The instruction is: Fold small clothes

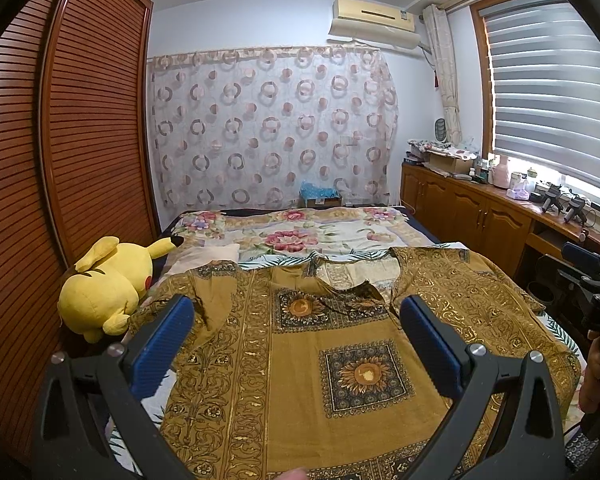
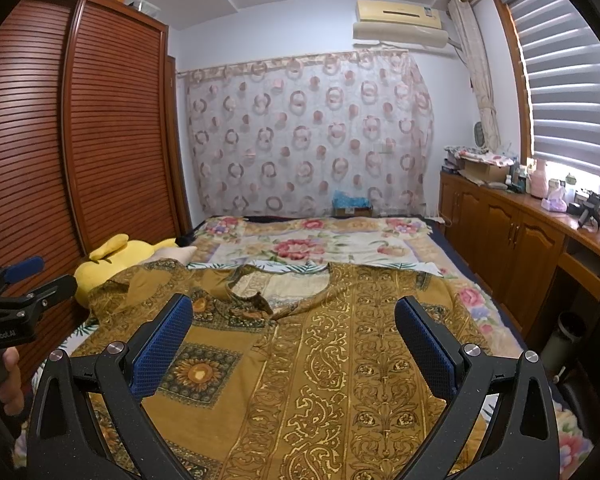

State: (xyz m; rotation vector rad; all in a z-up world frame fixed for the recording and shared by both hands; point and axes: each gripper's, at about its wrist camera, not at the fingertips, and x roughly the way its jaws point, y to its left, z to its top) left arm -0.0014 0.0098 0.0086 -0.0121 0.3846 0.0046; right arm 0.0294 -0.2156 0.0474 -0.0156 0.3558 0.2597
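Observation:
A mustard-gold patterned shirt (image 1: 300, 344) with sunflower squares lies spread flat on the bed, collar toward the far end; it fills the near part of the right wrist view too (image 2: 320, 360). My left gripper (image 1: 296, 316) hovers above the shirt's chest, open, nothing between its blue pads. My right gripper (image 2: 294, 314) hangs over the shirt's middle, also open and empty. The left gripper shows at the left edge of the right wrist view (image 2: 32, 276), and the right gripper at the right edge of the left wrist view (image 1: 592, 280), each held by a hand.
A yellow plush toy (image 1: 104, 288) lies at the bed's left side by the slatted wardrobe (image 1: 80, 140). A floral blanket (image 1: 300, 232) covers the far bed. Wooden cabinets (image 2: 512, 236) with clutter run along the right under the window.

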